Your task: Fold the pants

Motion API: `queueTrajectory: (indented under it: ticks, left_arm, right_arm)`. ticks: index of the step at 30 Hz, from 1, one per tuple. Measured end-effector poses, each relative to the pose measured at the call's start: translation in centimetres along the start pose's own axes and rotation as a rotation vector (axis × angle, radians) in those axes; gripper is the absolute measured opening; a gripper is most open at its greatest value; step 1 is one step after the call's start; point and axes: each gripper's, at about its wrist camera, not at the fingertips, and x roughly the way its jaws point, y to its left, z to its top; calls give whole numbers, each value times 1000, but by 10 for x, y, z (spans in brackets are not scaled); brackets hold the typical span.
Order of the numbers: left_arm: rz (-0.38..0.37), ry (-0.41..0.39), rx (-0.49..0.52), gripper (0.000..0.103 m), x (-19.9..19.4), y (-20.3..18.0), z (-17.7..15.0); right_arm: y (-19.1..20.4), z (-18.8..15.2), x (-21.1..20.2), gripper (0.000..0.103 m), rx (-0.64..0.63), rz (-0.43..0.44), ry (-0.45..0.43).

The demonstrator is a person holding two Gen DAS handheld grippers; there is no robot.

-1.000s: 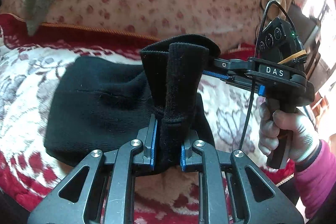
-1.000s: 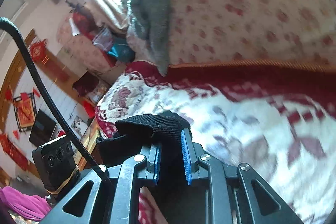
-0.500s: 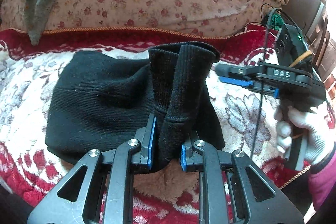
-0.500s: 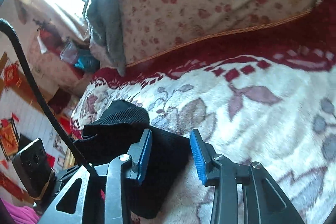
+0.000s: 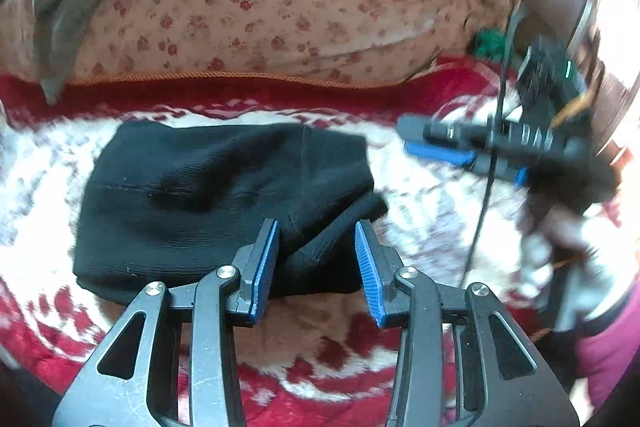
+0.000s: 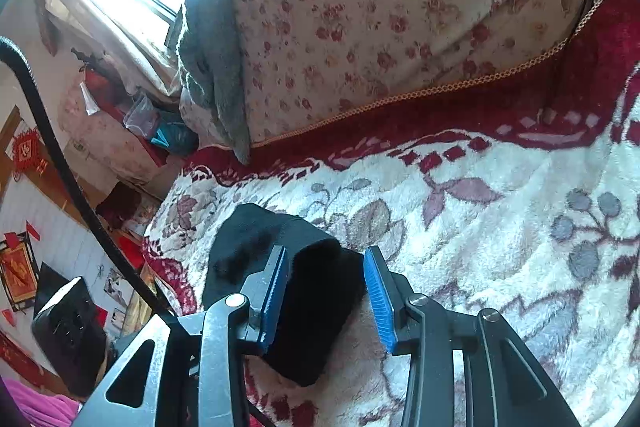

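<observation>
**Release after fold: both grippers letting go of the pants**

Left gripper (image 5: 316,259): jaws opening, blue pads clear of the cloth. Fabric sits between them at the lower centre of the left wrist view but isn't pinched.

Right gripper (image 6: 326,291): jaws also opening, though barely moving now. A black fold stands in the gap and leans near the left pad; no squeeze visible. In the left wrist view this gripper is a blurred shape at right centre, off the cloth.

Pants (image 5: 224,195): black knit, folded into a compact block, lying flat on the white-and-red floral blanket (image 5: 420,227) in mid-frame. Right edge looks a bit loose, with one flap poking out toward lower right.

How I'd do the release well:
- Finish opening before pulling back, or the ribbed pads will drag the knit and undo the fold.
- Back out along the finger line, slightly up, not sideways.
- Plush blanket and knit both cling, so go slow at first.
- Check the loose flap on the right edge; a tuck or a flat press is probably needed.

Count:
- grippers: 2
- pants: 1 bundle
- blanket: 1
- flowered cushion or quilt (image 5: 280,7) behind, upper frame: 1
- grey cloth (image 6: 212,67) draped over its left end: 1
- gloved hand (image 5: 560,259), lower right, blurred: 1
</observation>
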Motion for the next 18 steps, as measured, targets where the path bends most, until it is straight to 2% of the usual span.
queueTrajectory:
  ticks: [1, 3, 5, 7, 10, 16, 18]
  left_arm:
    - [-47, -13, -14, 38, -7, 4, 2]
    - [-106, -51, -12, 50, -24, 9, 8]
    - [-144, -88, -13, 50, -39, 17, 13]
    - [-122, -101, -17, 52, -44, 25, 17]
    - [-83, -93, -27, 53, -39, 35, 17]
    - [-72, -22, -26, 53, -4, 32, 4]
    - [-80, -9, -21, 54, 6, 27, 0]
  right_arm:
    - [2, -2, -3, 43, 2, 0, -6]
    - [4, -6, -6, 45, 7, 14, -10]
    - [5, -10, -5, 46, 24, 36, 2]
    - [7, -14, -1, 47, 28, 48, 10]
    - [10, -13, 14, 53, 30, 47, 28]
    - [5, -5, 57, 53, 61, 55, 87]
    - [16, -2, 65, 40, -14, 40, 92]
